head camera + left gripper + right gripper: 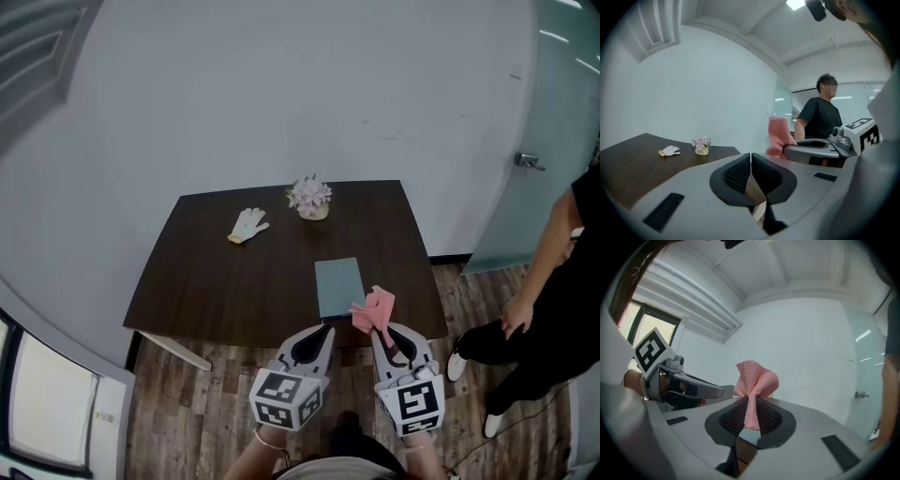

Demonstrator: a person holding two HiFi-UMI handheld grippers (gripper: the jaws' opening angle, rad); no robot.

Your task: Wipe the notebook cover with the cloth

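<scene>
Notebook (338,287) sits by the worktop's (216,281) front edge, long axis front to back, just ahead of the right hand-held gripper (382,334), which is clamped on the pink cloth (374,309). Left hand-held gripper (322,336) is closed, empty, beside it. Cloth hides the notebook's near right corner; neither gripper view shows the notebook.

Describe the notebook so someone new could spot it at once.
On the dark brown table, look at the near edge, right of centre. The notebook lies flat there: a plain grey-green rectangle, unlike the white glove and flower pot farther back.
</scene>
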